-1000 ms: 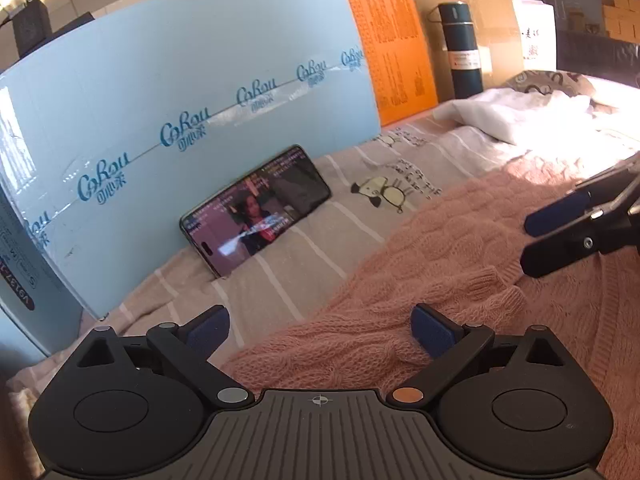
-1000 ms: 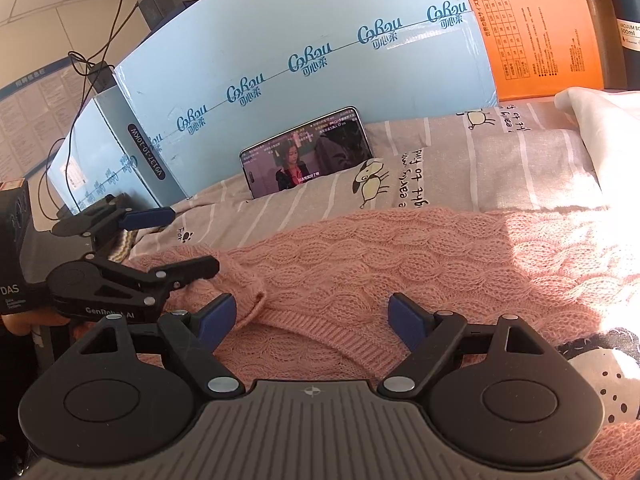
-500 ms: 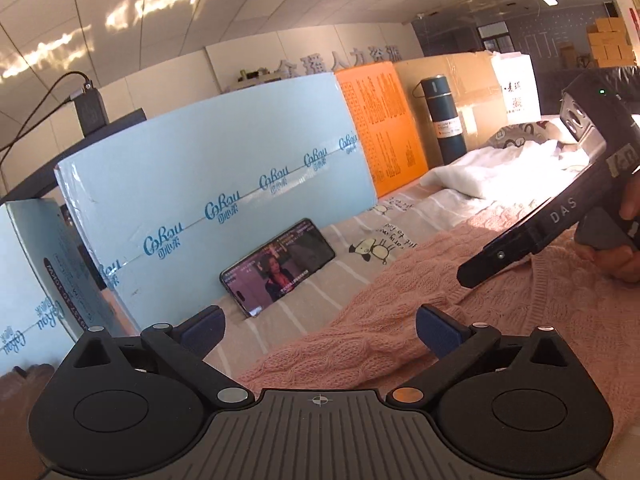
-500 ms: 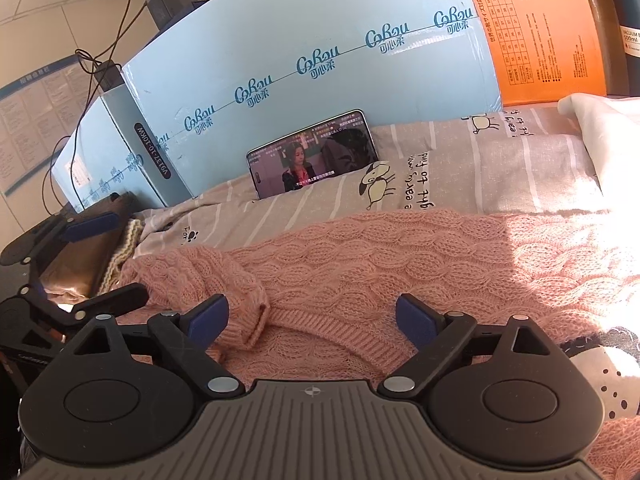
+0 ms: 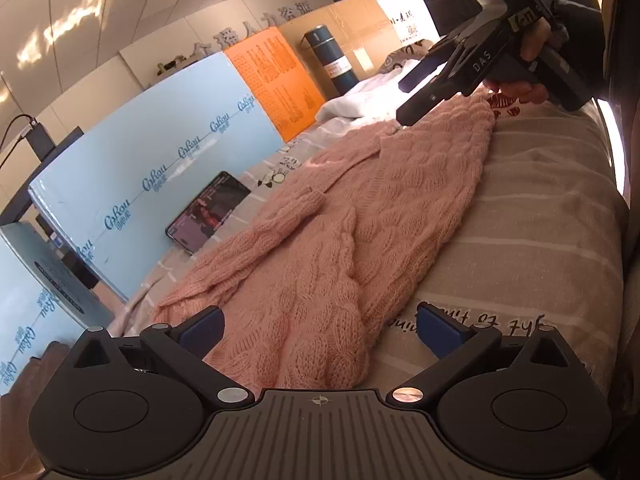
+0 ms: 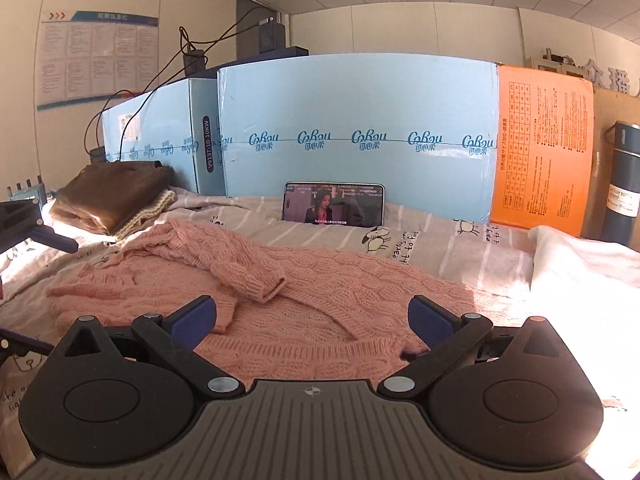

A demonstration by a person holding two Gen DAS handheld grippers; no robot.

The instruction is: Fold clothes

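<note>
- My left gripper (image 5: 320, 330) has its fingers spread wide, with nothing pinched; the near edge of the pink cable-knit sweater (image 5: 360, 216) lies below the gap, not touching the blue pads.
- My right gripper (image 6: 312, 322) has its jaws opening to full width, empty; the sweater's ribbed hem sits under and between the fingers without being held.
- The sweater is spread flat across the bed (image 5: 540, 232), on a grey striped sheet, with one sleeve (image 6: 244, 276) folded across its body.
- A phone (image 6: 334, 204) leans against the light blue box (image 6: 360, 120) behind the sweater.
- A brown folded garment (image 6: 112, 196) rests at the far left of the bed.
</note>
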